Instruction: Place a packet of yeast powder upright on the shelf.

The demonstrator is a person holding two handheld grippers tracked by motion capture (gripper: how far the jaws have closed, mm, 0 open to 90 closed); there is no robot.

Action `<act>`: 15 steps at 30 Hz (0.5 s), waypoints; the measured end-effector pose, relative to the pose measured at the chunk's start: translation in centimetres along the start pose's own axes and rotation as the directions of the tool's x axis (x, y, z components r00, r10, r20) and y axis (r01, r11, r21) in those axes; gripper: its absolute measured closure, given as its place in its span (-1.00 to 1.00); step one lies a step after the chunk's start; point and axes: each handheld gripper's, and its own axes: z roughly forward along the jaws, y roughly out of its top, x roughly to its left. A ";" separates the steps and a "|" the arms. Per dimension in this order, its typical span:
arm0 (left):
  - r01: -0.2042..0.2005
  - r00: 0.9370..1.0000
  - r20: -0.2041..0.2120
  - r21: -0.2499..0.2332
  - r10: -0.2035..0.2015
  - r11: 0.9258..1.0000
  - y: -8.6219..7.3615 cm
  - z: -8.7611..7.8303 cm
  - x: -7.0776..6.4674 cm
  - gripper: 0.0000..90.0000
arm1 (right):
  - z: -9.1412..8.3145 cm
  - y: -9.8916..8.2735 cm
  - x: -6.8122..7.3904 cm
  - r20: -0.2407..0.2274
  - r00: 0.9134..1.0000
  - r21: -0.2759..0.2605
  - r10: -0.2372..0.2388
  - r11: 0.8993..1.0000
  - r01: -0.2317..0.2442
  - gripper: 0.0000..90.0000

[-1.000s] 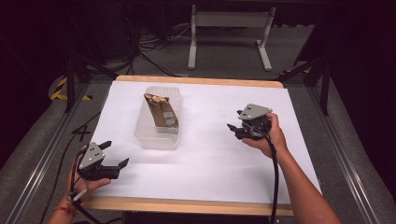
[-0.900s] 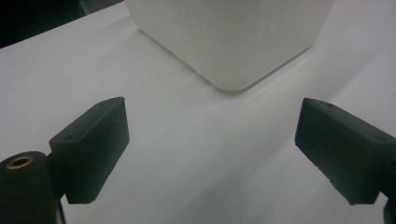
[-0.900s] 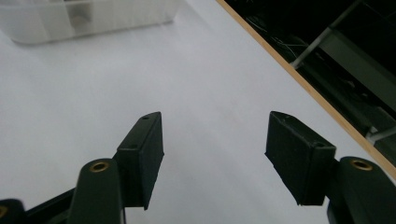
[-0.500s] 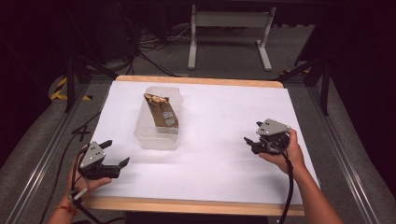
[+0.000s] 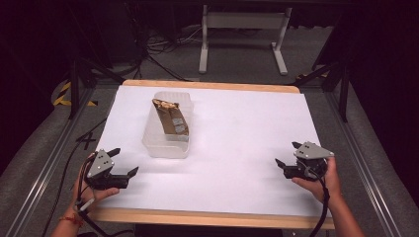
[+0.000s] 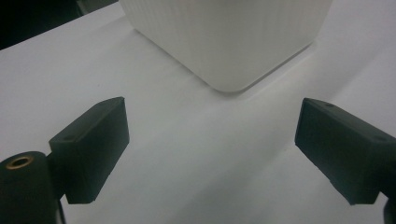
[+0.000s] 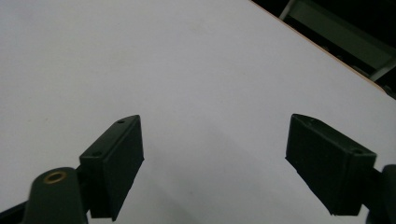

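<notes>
Resting wide apart: left gripper point(image 5: 124, 161), right gripper point(image 5: 287, 154) | clear bin point(image 5: 166, 143) holding brown packet point(image 5: 171, 118), near left gripper

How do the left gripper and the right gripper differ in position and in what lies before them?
The left gripper sits at the table's near-left corner; the right gripper sits near the right edge. Ahead of the left gripper stands the clear plastic container, corner first; ahead of the right gripper lies only white paper. Both are open, holding nothing, low over the paper.
</notes>
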 end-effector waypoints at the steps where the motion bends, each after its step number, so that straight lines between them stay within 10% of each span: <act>1: -0.003 1.000 -0.002 -0.001 0.003 1.000 0.0 0.0 0.0 -0.76 | -0.1 -0.5 -0.1 -0.005 1.000 0.004 0.013 1.000 -0.013 -0.63; 15: 0.013 1.000 -0.004 -0.006 -0.013 1.000 0.1 0.0 0.3 -0.76 | -2.7 -5.6 -1.0 0.074 0.981 -0.021 0.178 0.984 -0.177 -0.71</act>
